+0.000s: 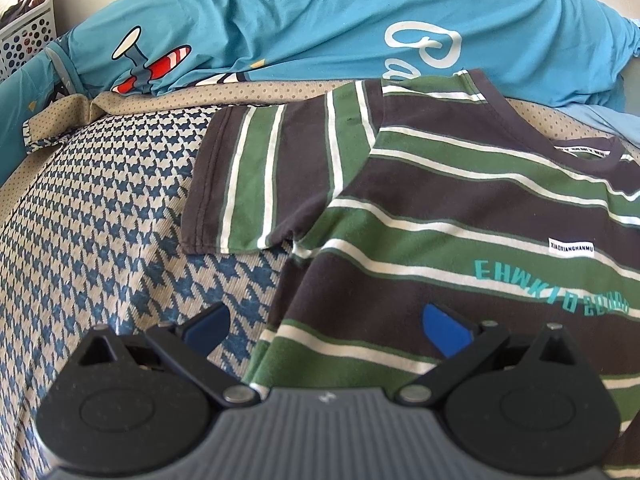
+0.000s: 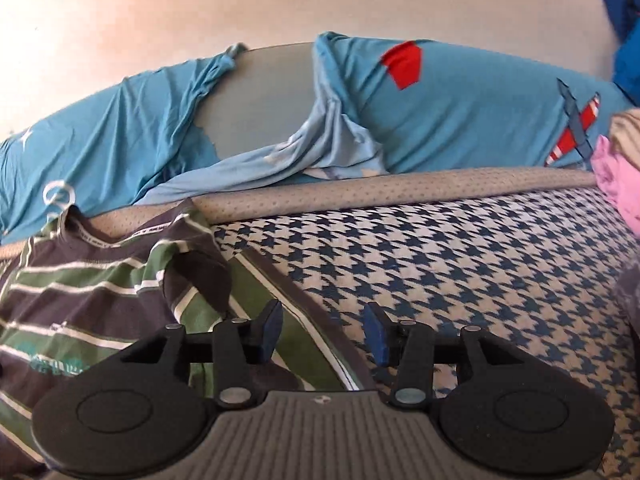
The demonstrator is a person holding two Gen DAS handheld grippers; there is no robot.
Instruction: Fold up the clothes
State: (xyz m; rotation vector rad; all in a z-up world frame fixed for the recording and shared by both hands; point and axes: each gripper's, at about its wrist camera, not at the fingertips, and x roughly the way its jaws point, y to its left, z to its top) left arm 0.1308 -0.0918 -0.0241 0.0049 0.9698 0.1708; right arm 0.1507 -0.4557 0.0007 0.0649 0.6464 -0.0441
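While your left claw (image 1: 326,326) hangs low over the bed, its blue-padded fingers (image 1: 446,332) are spread wide apart with nothing between them; one pad sits over the houndstooth cover, the other over the shirt's body. So the brown, green and white striped cotton t-shirt (image 1: 460,216) is lying front-up on the blue-and-cream houndstooth bedspread (image 1: 100,208), and you can read the teal lettering and a small white label on the chest. Its short sleeve (image 1: 256,176) on that side is spread out flat on the bedspread, pointing away from the body. Over on your right claw (image 2: 323,332), the jaws are open too, though a bit less wide, and they've got hold of nothing, hovering right over the shirt's edge where it meets the bedspread. From that view the other sleeve (image 2: 200,276) looks folded or flopped back onto the shirt rather than laid out flat, and the collar end points toward the far side of the bed. Behind the shirt there's a beige dotted band of fabric (image 2: 400,192) running along the edge of the bedspread, and past that a rumpled blue duvet with red-and-white aeroplane prints (image 1: 340,20) bunched up against the wall. Off in the corner of the left view you can spot a white perforated plastic basket (image 1: 28,36), and at the right edge of the right view there's a pile of pink fabric (image 2: 616,184), well apart from the shirt.
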